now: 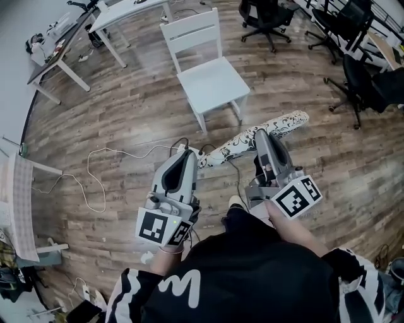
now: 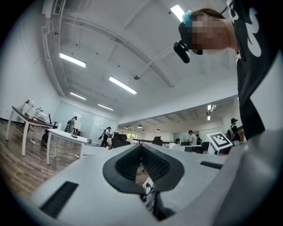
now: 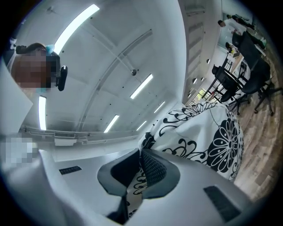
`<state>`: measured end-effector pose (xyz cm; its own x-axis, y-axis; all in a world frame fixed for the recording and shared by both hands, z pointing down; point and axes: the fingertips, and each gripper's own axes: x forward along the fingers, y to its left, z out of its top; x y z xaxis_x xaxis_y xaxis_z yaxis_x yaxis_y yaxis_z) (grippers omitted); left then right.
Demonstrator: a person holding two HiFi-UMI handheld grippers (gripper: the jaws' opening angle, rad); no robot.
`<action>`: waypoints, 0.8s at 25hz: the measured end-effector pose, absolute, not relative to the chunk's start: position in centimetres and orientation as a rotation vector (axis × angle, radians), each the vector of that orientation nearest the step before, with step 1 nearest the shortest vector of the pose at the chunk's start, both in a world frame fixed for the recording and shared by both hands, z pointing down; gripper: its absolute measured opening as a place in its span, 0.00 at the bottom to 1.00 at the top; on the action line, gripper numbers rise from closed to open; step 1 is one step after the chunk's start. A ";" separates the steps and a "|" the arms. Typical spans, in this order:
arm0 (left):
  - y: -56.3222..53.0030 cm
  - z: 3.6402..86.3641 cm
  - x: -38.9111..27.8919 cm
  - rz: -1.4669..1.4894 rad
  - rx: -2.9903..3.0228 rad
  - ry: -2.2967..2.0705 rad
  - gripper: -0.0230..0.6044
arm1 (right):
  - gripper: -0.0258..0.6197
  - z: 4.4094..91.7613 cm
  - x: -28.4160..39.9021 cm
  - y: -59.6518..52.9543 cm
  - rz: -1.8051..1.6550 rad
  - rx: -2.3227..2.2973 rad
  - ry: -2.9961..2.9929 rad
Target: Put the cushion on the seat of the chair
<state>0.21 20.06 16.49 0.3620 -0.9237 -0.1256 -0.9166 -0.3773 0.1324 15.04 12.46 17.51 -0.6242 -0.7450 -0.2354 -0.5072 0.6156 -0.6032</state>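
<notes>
In the head view a white wooden chair [image 1: 211, 82] stands on the wood floor ahead of me, its seat bare. The cushion [image 1: 278, 125], white with a black floral print, hangs edge-on between my two grippers, short of the chair. My left gripper [image 1: 188, 153] is shut on its left end, where a strip of the printed fabric [image 2: 149, 193] shows between the jaws. My right gripper [image 1: 262, 134] is shut on the right part, and the cushion [image 3: 208, 132] fills the right gripper view beyond the jaws.
White tables [image 1: 126, 12] stand at the back left and black office chairs [image 1: 265, 16] at the back and right [image 1: 369, 82]. A thin cable [image 1: 95, 183] loops over the floor to my left. Several people stand far off in the left gripper view.
</notes>
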 end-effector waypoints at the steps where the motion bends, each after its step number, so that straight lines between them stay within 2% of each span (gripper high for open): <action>1: 19.2 16.5 0.3 -0.275 2.554 -1.735 0.05 | 0.08 17.5 15.1 11.5 -0.685 -0.984 2.373; 20: 10.4 17.7 0.7 -0.274 2.466 -1.816 0.05 | 0.08 18.5 15.1 1.7 -0.737 -0.920 2.433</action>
